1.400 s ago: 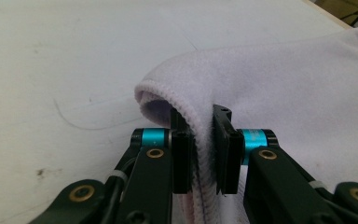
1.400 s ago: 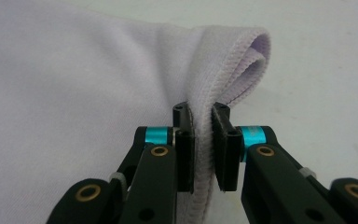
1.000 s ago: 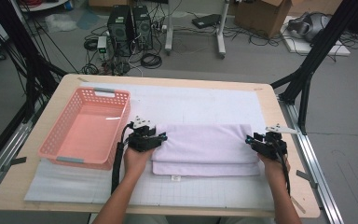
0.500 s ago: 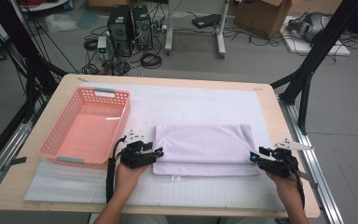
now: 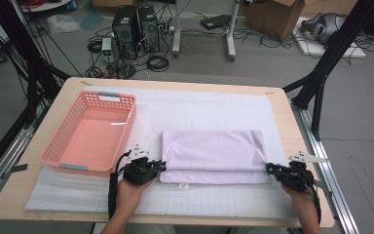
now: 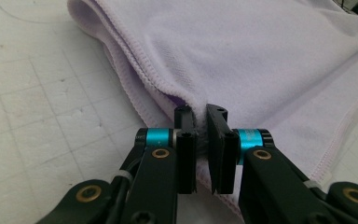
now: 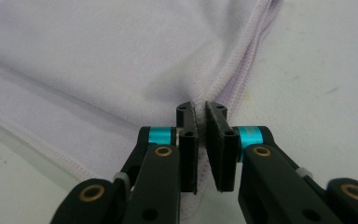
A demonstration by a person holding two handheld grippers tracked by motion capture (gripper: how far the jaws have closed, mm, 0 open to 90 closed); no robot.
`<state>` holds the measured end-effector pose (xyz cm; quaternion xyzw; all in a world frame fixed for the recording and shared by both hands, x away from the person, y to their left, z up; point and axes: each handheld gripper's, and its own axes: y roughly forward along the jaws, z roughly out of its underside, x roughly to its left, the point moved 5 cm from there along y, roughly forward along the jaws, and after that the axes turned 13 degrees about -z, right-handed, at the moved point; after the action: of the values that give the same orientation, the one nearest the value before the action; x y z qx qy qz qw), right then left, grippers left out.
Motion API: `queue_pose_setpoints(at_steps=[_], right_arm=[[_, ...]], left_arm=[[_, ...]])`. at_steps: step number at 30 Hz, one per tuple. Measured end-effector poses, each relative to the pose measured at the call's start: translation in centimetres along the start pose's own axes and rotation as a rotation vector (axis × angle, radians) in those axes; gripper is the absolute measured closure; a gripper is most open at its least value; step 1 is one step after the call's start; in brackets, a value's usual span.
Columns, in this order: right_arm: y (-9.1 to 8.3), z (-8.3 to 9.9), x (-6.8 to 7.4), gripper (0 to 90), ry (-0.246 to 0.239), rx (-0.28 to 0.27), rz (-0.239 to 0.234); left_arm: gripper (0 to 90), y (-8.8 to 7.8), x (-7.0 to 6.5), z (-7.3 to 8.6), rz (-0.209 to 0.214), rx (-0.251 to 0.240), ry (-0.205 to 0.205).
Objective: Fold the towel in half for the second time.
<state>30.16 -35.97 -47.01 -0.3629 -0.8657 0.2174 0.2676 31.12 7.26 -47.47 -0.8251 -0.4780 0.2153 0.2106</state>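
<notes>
A folded lilac towel lies on the white grid mat. My left gripper sits at its near left corner, and in the left gripper view the left gripper is shut on a pinch of the towel's hemmed edge. My right gripper is at the near right corner, and the right gripper view shows the right gripper shut on the towel's stitched edge. Both pairs of jaws have just been closing onto the cloth. Each gripper lies low and level on the mat.
An empty pink plastic basket stands on the left of the table, close to my left hand. A small white tag hangs from the towel's near edge. The wooden table's front edge runs just behind both hands.
Both hands have drawn back toward the table's near edge to the towel's near corners. Their jaws, open before, have closed on the towel's edge.
</notes>
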Motion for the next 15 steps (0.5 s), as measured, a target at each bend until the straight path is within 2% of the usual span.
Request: queue_pose_setpoints(at_steps=[2,5,7,12,15], right_arm=[[-0.3,-0.1,0.1,84.3,0.0,-0.016,-0.006],[-1.0,-0.2,0.5,84.3,0.006,-0.043,-0.021],[-1.5,-0.1,0.8,84.2,-0.003,-0.052,-0.036],[-2.6,0.4,1.6,84.2,-0.013,-0.064,-0.05],[-3.2,0.9,2.1,84.3,-0.018,-0.062,-0.059]], left_arm=[[83.5,-0.2,0.0,-0.1,0.0,-0.007,-0.005],[83.6,-1.5,0.0,-0.4,0.016,-0.043,-0.019],[83.6,-2.0,-0.1,-0.2,0.018,-0.052,-0.013],[83.5,-3.3,-0.6,0.3,0.038,-0.061,-0.017],[83.5,-3.9,-1.0,1.1,0.046,-0.052,-0.004]])
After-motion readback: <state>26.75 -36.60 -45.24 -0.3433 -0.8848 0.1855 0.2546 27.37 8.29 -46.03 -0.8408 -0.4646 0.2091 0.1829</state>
